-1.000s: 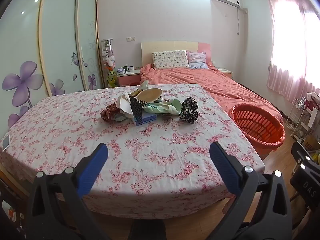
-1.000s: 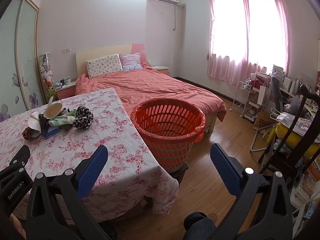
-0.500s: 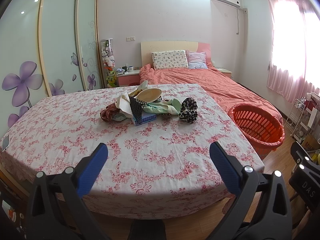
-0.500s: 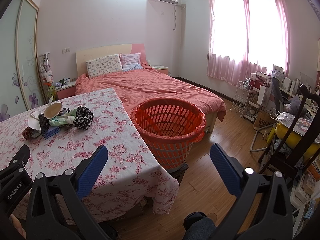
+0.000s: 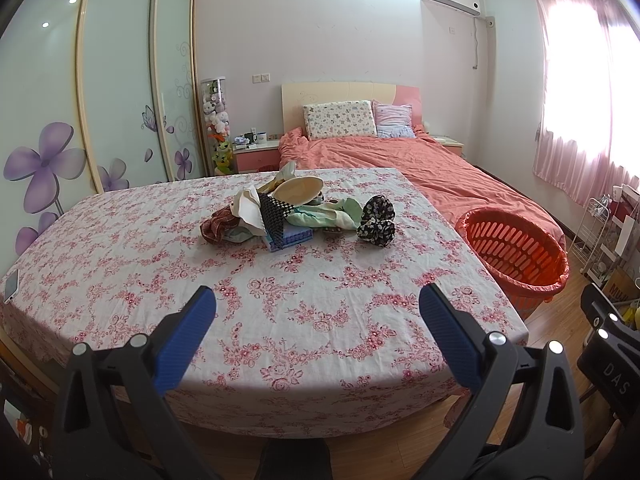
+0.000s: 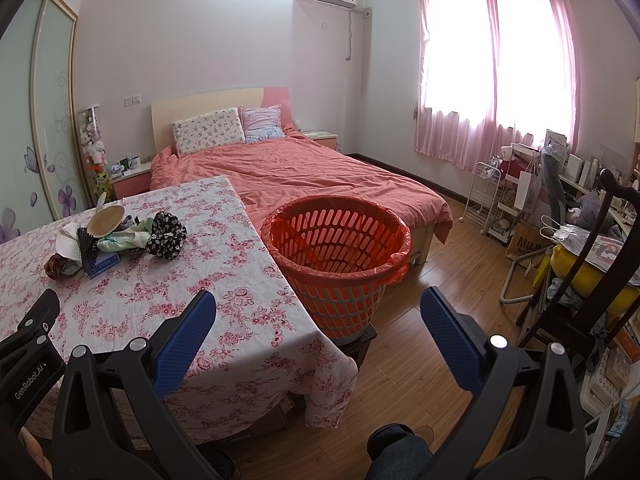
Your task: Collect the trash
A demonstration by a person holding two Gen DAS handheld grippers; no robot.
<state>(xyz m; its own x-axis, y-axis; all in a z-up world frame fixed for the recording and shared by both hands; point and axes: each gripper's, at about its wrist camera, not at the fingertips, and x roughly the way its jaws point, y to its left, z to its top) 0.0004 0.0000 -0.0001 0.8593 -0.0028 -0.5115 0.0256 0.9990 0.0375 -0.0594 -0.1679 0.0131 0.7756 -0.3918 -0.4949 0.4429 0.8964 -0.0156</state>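
With both the left gripper (image 5: 316,312) and right gripper (image 6: 318,314) empty, jaws wide, the tangled trash pile (image 5: 296,216) mid-frame on the tabletop (image 5: 120,264) could snag and spill short of the orange basket (image 6: 340,264) lower right.

— What do we see from the left wrist?

— Our left gripper (image 5: 316,300) hangs over the near edge of the table (image 5: 120,280), its blue fingers (image 5: 186,336) spread wide with nothing between them.

— And the trash?

— A pile of trash (image 5: 296,216) lies mid-table, well apart from us. The orange basket (image 5: 516,256) stands just beside the table's right edge, before the bed (image 5: 420,164).
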